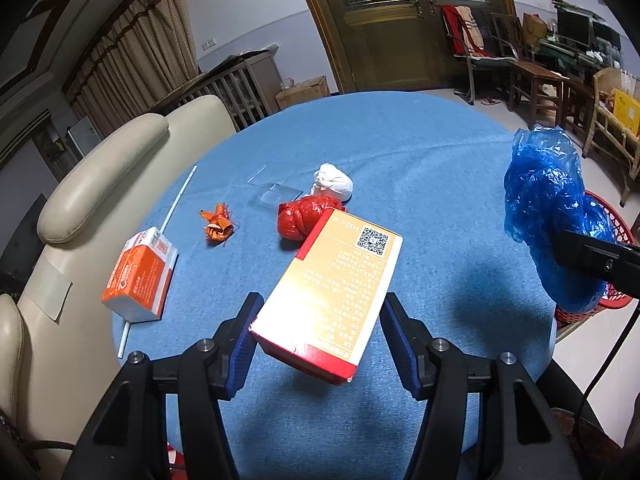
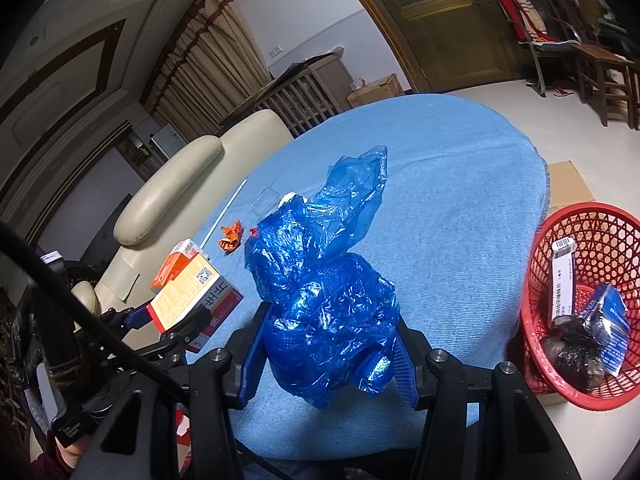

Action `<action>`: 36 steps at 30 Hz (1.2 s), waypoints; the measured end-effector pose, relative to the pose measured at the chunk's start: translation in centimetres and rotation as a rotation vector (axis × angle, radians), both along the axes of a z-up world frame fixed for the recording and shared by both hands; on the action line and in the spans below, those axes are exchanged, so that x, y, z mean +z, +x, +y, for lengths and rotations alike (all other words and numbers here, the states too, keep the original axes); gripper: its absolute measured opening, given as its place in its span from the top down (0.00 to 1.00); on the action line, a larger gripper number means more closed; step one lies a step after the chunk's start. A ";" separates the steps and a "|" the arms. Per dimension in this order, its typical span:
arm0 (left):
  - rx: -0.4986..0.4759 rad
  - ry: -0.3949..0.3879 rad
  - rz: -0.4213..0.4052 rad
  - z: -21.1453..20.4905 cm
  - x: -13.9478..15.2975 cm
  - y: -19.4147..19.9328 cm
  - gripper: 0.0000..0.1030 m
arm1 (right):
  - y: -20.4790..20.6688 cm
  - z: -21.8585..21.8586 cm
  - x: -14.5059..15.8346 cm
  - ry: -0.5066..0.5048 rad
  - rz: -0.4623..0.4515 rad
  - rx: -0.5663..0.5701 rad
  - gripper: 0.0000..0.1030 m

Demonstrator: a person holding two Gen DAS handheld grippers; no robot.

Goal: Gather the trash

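My left gripper (image 1: 322, 304) is shut on a yellow and red cardboard box (image 1: 336, 288), held tilted just above the blue table (image 1: 420, 152). The same box (image 2: 192, 296) shows in the right wrist view at the left. My right gripper (image 2: 332, 320) is shut on a crumpled blue plastic bag (image 2: 328, 288), which hangs at the table's right edge (image 1: 548, 208). On the table lie a red plastic wad (image 1: 298, 220), a white paper ball (image 1: 334, 184), an orange wrapper (image 1: 218, 224), an orange and white carton (image 1: 140, 276) and a white straw (image 1: 176, 200).
A red mesh basket (image 2: 580, 210) stands on the floor right of the table, with a few boxes and a dark bag inside. A clear plastic piece (image 1: 276, 192) lies near the paper ball. A cream sofa (image 1: 100, 184) borders the table's left side. Chairs stand far right.
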State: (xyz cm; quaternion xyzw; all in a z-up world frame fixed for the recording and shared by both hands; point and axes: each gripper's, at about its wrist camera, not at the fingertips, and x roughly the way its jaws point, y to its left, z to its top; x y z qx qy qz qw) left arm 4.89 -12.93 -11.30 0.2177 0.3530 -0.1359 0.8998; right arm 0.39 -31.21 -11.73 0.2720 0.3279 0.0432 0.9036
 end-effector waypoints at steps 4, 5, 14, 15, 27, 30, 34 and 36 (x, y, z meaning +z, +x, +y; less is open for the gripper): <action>-0.008 0.009 -0.014 -0.4 0.4 -0.2 0.40 | -0.4 -0.2 0.1 0.011 -0.007 -0.013 0.44; -0.009 0.009 -0.015 -0.5 0.5 -0.2 0.40 | -0.5 -0.3 0.2 0.012 -0.008 -0.015 0.44; -0.022 0.028 -0.040 -1.5 1.2 -0.8 0.40 | -1.8 -0.5 0.0 0.032 -0.026 -0.036 0.44; -0.026 0.030 -0.043 -1.6 1.2 -0.9 0.40 | -2.0 -0.5 -0.1 0.035 -0.028 -0.040 0.44; -0.082 0.059 -0.051 -3.9 1.2 -1.7 0.40 | -4.4 -2.2 -0.5 0.068 -0.037 -0.099 0.44; -0.102 0.063 -0.050 -4.6 1.1 -1.9 0.40 | -5.2 -2.8 -0.4 0.073 -0.037 -0.120 0.44; -0.124 0.066 -0.041 -5.2 0.9 -2.1 0.40 | -6.3 -3.7 -0.2 0.085 -0.031 -0.148 0.44; -0.132 0.065 -0.032 -5.4 0.8 -2.2 0.40 | -6.8 -4.1 -0.1 0.088 -0.025 -0.162 0.44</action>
